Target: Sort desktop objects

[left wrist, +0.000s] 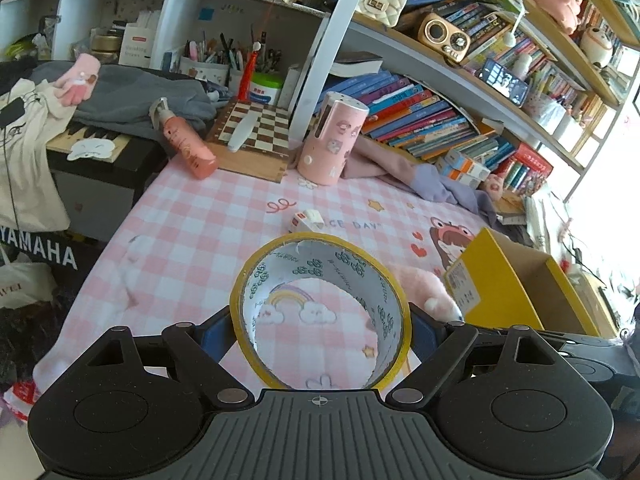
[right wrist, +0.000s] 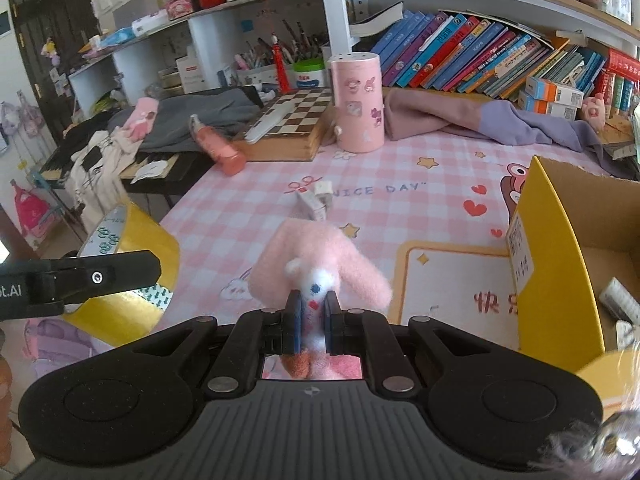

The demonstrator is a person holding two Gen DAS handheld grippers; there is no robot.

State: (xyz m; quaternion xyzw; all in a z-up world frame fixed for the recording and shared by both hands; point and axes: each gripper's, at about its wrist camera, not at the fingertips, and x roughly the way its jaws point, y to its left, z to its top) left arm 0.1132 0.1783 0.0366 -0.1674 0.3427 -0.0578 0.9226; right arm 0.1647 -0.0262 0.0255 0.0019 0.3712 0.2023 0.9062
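Tape roll (left wrist: 320,308), yellow-edged, sits clamped across its width in your left gripper (left wrist: 320,320), held above the pink checked bench (left wrist: 192,232). Your right gripper (right wrist: 312,312) is pinched tight on a fluffy pink glove (right wrist: 320,264), also off the bench, near the yellow cardboard box (right wrist: 556,280) at the right.

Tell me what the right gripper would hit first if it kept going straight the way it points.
Probably the small white box lying on the checked tablecloth, just beyond the pink plush glove the right gripper holds; depth is uncertain.
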